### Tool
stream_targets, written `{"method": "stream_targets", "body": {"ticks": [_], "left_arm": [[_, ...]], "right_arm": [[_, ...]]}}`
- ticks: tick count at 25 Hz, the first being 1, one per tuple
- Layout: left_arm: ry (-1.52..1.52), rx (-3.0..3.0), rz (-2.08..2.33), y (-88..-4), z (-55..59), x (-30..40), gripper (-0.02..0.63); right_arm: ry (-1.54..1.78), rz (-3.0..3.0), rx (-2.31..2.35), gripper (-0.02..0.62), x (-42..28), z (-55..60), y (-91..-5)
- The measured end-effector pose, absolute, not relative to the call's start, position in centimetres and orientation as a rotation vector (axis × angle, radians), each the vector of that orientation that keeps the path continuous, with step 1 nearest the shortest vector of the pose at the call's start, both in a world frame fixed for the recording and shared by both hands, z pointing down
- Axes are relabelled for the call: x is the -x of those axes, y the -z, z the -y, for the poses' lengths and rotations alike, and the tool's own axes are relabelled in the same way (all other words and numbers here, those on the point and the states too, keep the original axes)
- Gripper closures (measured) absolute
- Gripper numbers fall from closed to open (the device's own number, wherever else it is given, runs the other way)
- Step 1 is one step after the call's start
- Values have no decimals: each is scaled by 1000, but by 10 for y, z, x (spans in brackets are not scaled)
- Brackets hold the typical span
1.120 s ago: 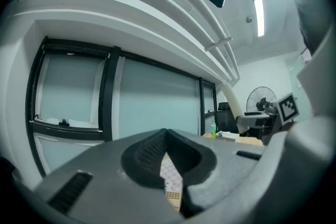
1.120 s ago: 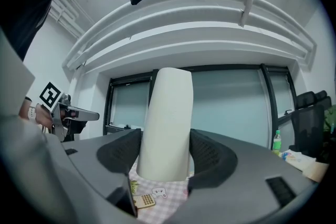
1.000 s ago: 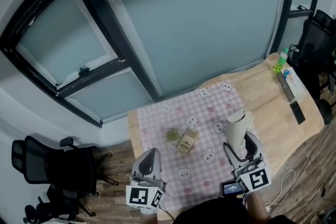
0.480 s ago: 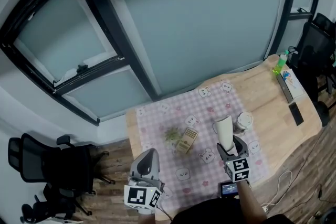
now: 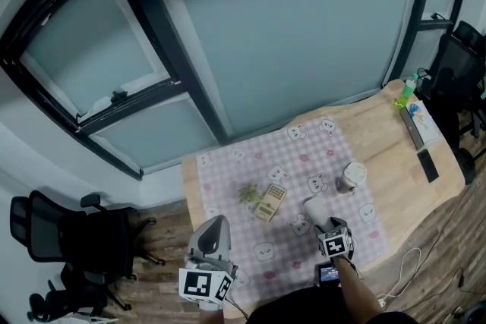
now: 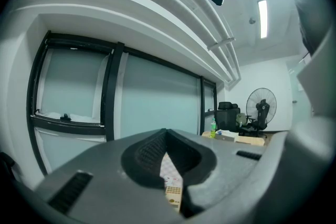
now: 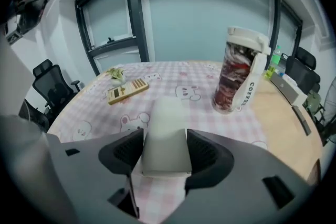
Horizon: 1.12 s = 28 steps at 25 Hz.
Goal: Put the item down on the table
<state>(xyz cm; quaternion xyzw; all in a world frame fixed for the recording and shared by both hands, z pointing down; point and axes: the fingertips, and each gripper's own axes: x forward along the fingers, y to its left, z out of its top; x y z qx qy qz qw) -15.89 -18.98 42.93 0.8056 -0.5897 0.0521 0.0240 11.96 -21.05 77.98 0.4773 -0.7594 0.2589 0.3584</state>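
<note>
A white paper cup [image 5: 312, 208] lies on its side, low over the pink checked tablecloth [image 5: 250, 163], with its far end pointing away from me. My right gripper [image 5: 320, 222] has the cup [image 7: 165, 132] between its two pads, which touch its sides, and the jaws are closing further. I cannot tell whether the cup rests on the cloth. My left gripper [image 5: 217, 222] hovers at the table's near left edge, shut and empty. In the left gripper view only a thin slit shows between its pads [image 6: 152, 152].
A beige calculator [image 5: 270, 202] and a small green plant [image 5: 249, 194] lie mid-cloth. A lidded coffee tumbler [image 7: 239, 71] stands to the cup's right. A green bottle [image 5: 405, 92], a box and a phone [image 5: 429, 162] sit at the wooden table's [image 5: 387, 125] far right. Office chairs [image 5: 68, 235] stand on the left.
My right gripper has moved left and toward me, and lowered. It has tipped the cup from upright to lying over the cloth. The tumbler behind it now shows. My left gripper stayed still.
</note>
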Motion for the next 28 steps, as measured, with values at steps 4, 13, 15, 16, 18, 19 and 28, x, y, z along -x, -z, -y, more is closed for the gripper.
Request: {"method": "stream_targets", "body": {"ticks": [4, 13, 15, 16, 18, 19, 28], "left_arm": [[-158, -2480, 1834, -429, 188, 161, 606], [-161, -2473, 1839, -428, 187, 160, 606], [-158, -2473, 1840, -428, 187, 160, 606], [-158, -2473, 1840, -428, 188, 161, 606], [-157, -2472, 1840, -429, 188, 161, 606], [-157, -2472, 1839, -429, 188, 160, 606], [-173, -2489, 1828, -428, 188, 157, 606]], "right_arm": [[-695, 1911, -1216, 324, -123, 204, -792], [-716, 1909, -1197, 329, -123, 200, -797], [-722, 1896, -1209, 330, -126, 198, -796], [-720, 1888, -1218, 330, -128, 197, -795], [-710, 1890, -1226, 331, -129, 198, -795], [-703, 1898, -1227, 346, -129, 199, -795], [-662, 1892, -1289, 578, -136, 200, -787]]}}
